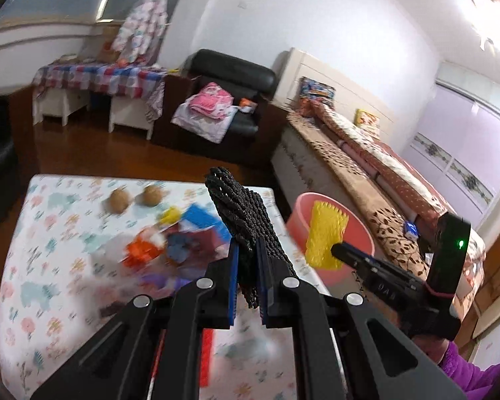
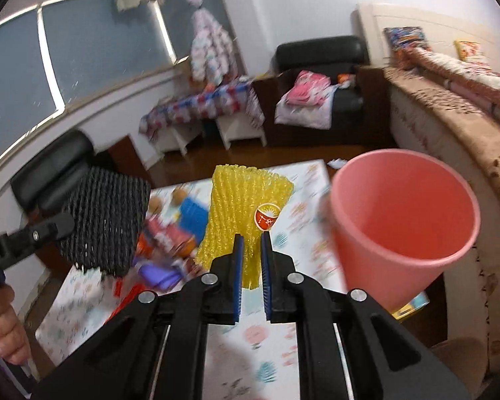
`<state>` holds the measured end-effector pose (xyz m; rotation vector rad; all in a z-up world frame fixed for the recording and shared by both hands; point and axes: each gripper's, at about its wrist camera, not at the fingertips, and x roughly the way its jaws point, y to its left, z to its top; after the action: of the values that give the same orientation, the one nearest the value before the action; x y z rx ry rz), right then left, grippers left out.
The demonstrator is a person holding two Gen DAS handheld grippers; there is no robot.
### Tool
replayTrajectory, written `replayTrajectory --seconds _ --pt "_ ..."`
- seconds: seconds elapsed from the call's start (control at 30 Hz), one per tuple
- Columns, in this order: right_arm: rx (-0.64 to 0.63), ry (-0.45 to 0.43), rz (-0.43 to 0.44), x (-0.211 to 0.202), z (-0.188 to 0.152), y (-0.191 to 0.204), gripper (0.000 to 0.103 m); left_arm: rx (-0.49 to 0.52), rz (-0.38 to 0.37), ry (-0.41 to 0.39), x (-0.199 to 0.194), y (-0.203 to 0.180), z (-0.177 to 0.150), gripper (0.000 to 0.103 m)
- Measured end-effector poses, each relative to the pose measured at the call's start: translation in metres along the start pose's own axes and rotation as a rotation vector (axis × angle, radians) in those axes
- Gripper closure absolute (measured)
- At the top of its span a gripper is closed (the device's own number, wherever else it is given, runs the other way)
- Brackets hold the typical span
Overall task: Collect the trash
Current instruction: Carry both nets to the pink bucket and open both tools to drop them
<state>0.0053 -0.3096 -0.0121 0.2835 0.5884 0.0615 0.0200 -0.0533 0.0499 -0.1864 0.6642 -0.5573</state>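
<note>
My left gripper (image 1: 247,250) is shut on a black foam net sleeve (image 1: 240,210), held up above the table; it also shows in the right wrist view (image 2: 103,223). My right gripper (image 2: 250,243) is shut on a yellow foam net sleeve (image 2: 243,206) with a red sticker, held just left of the pink bin (image 2: 403,233). In the left wrist view the yellow sleeve (image 1: 326,236) hangs in front of the pink bin (image 1: 360,230). A pile of colourful wrappers (image 1: 173,243) lies on the table, blurred.
The table (image 1: 50,233) has a floral cloth; two brown round things (image 1: 133,196) lie near its far edge. A bed (image 1: 366,173) runs along the right. A black armchair (image 1: 230,100) with laundry and a covered bench (image 1: 96,80) stand at the back.
</note>
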Motion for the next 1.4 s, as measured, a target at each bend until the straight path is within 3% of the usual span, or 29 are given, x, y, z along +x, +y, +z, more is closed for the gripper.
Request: replayTrajectory --seconds 0.43,0.7,1.03,1.17,1.3,1.4 --pt "0.098 -0.078 -0.201 -0.008 0.01 -0.096 0.093 0.13 -0.103 0.041 0.099 -0.095 0.032 0.094" --pt "0.126 -0.049 -0.256 0.009 0.01 -0.131 0.093 0.217 -0.097 0.106 0.168 -0.14 0.026 0.094" --pt "0.166 -0.02 -0.261 0.021 0.005 -0.148 0.092 0.249 -0.074 0.171 0.211 -0.155 0.013 0.093" --pt "0.185 -0.012 -0.24 0.025 0.006 -0.151 0.089 0.239 -0.069 0.174 0.212 -0.152 0.013 0.071" --pt "0.213 -0.024 -0.214 0.024 0.004 -0.153 0.074 0.221 -0.073 0.171 0.209 -0.147 0.014 0.068" --pt "0.22 -0.035 -0.202 0.021 0.004 -0.152 0.069 0.205 -0.073 0.169 0.204 -0.143 0.016 0.066"
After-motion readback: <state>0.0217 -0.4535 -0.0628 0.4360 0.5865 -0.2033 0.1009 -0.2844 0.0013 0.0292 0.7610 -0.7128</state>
